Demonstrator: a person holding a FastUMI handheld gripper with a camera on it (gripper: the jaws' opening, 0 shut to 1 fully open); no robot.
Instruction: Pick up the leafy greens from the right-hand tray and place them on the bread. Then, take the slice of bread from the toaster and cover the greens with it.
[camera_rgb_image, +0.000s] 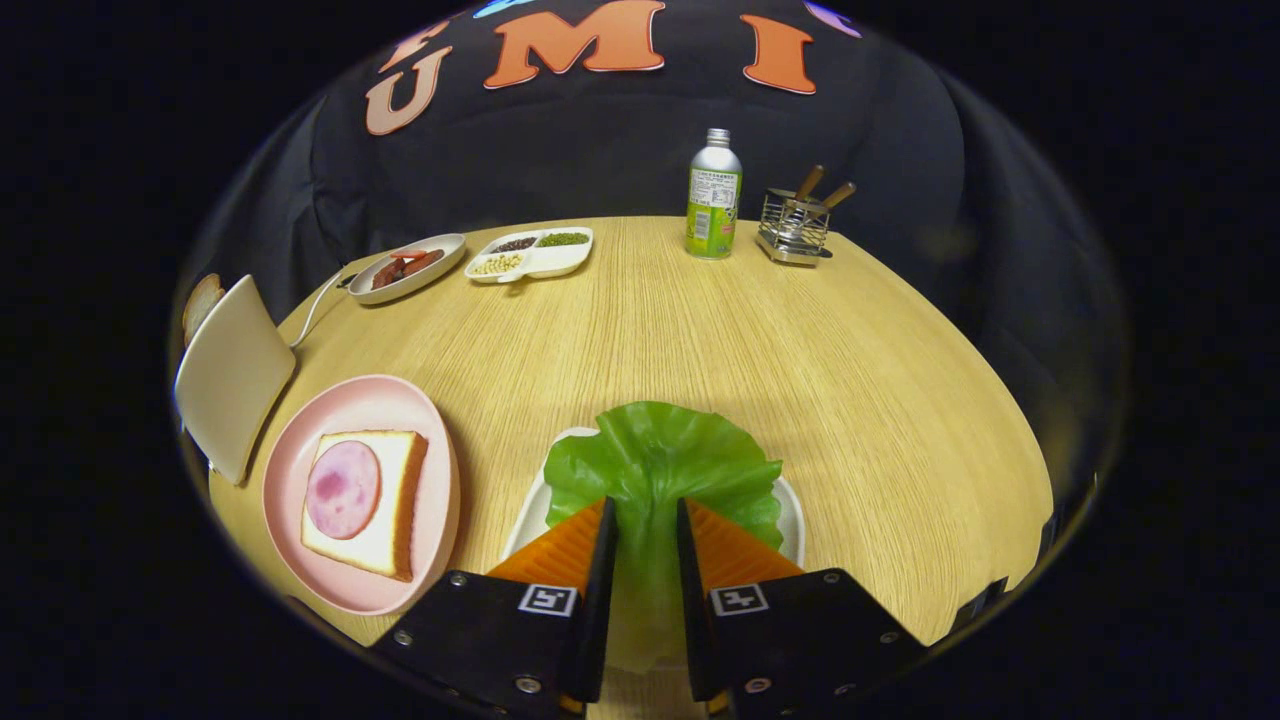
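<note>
A large green lettuce leaf (660, 455) lies over the white tray (791, 512) just ahead of me, and its near part runs down between my two orange fingers (570, 545). My gripper (645, 505) is shut on the leaf, whose folds bunch together where the fingers press. To the left of the tray a pink plate (290, 450) holds a slice of bread (398, 505) topped with a round ham slice (343, 488). Beyond the plate stands a cream toaster (232, 375), with a bread slice (200, 303) sticking out of its top.
At the table's far side stand a green-labelled metal bottle (714, 200) and a wire holder with wooden-handled utensils (793, 228). At the far left sit an oval plate of sausages (405, 268) and a divided dish of beans (530, 253). A white cable (315, 310) runs from the toaster.
</note>
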